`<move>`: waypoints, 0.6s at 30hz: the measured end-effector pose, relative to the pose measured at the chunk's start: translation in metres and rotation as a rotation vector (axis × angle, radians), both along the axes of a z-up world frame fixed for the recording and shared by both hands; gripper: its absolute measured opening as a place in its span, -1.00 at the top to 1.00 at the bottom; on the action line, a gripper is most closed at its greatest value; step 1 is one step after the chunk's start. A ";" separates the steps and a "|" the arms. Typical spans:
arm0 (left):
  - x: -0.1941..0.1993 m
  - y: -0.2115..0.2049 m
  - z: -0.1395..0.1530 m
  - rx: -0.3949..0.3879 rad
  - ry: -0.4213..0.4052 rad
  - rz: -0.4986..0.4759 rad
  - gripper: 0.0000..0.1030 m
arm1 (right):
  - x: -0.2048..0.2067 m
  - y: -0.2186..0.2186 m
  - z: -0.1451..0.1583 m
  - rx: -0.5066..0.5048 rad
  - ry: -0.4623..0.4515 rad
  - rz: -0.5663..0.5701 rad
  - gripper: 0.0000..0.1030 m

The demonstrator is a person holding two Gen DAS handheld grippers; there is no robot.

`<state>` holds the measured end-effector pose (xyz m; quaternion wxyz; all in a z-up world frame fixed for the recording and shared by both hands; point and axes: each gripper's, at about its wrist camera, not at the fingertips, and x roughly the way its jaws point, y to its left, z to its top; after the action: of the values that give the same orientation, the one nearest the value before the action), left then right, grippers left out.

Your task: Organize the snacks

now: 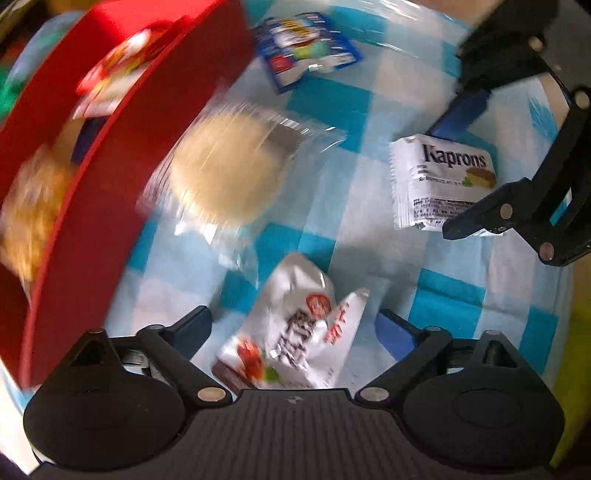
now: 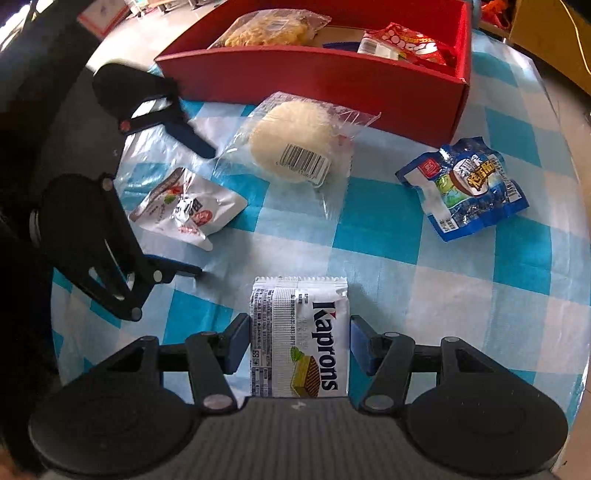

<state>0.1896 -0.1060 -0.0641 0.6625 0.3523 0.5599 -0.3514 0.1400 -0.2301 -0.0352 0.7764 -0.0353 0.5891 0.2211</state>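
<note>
My right gripper (image 2: 299,345) is shut on a white Kaprons wafer packet (image 2: 301,332), its blue pads against both long sides. The left wrist view shows that packet (image 1: 439,177) between the right gripper's fingers (image 1: 441,181). My left gripper (image 1: 295,328) points down and stands open over a white snack pouch (image 1: 295,332) that lies between its fingers, untouched. In the right wrist view that pouch (image 2: 192,206) sits inside the left gripper's (image 2: 201,210) wide span. A red box (image 2: 314,81) at the back holds a yellow noodle pack (image 2: 266,29) and a red packet (image 2: 406,44).
A round pale cake in clear wrap (image 2: 291,144) lies in front of the red box (image 1: 110,184). A blue snack bag (image 2: 465,184) lies to the right on the blue and white checked cloth (image 2: 369,229). The cloth's edge runs near the right.
</note>
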 end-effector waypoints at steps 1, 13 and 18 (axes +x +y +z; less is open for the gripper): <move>-0.003 0.005 0.000 -0.015 -0.004 0.045 -0.80 | -0.001 0.000 0.001 -0.004 -0.003 -0.004 -0.03; -0.022 0.036 0.001 -0.133 -0.047 0.485 -0.74 | -0.010 0.014 -0.003 -0.043 -0.022 -0.018 -0.04; -0.014 0.031 -0.002 -0.138 -0.109 0.618 -0.82 | -0.016 0.020 -0.008 -0.088 -0.056 -0.020 -0.11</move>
<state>0.1760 -0.0748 -0.0662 0.7892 0.1381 0.5789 -0.1516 0.1244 -0.2101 -0.0432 0.7925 -0.0700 0.5766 0.1862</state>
